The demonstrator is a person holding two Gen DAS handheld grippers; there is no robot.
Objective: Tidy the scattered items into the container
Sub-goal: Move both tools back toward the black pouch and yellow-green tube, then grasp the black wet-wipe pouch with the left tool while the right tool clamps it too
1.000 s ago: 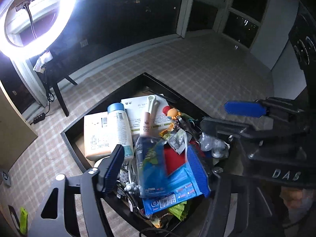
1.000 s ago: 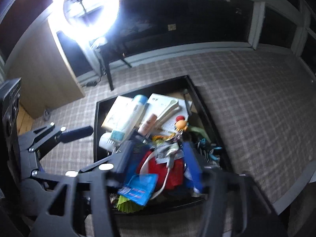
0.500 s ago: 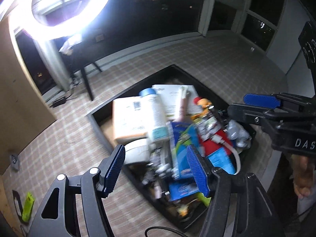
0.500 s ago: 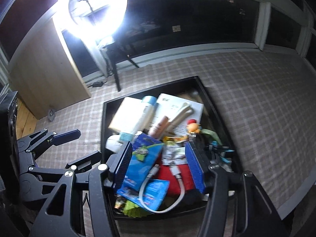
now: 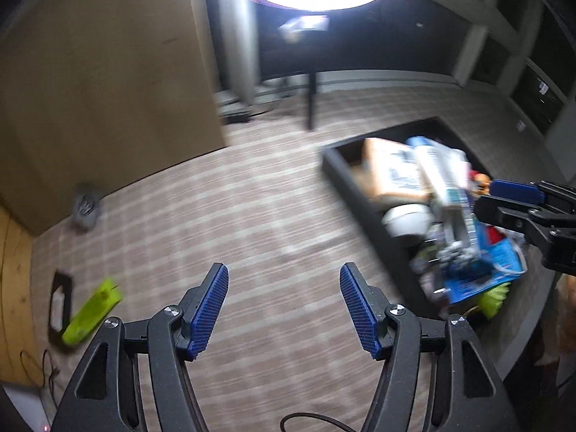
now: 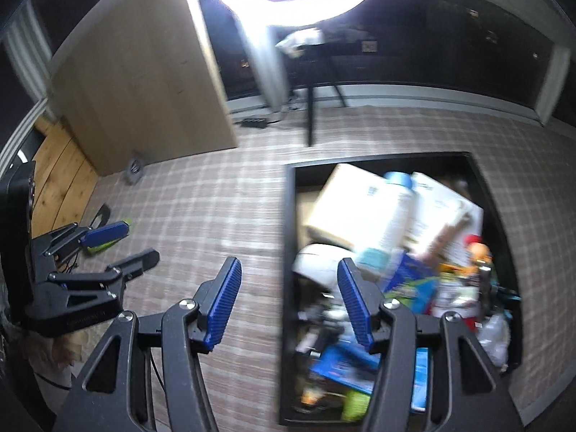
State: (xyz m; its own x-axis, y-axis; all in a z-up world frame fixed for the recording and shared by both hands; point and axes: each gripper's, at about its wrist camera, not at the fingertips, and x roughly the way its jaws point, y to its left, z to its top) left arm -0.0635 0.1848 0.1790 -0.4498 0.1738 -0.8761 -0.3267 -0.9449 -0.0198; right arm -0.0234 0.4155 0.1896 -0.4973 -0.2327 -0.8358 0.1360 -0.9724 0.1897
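**Both grippers empty over the checked carpet**

Left gripper hangs over bare plaid carpet, jaws spread wide, nothing between the blue pads. Off to its left lies a lime-green item, part of it on a flat black piece, well apart from the black container. That tray is heaped: a cream box, a blue-capped white bottle, blue packets. Right gripper gapes wide too, empty, straddling the tray's near wall.
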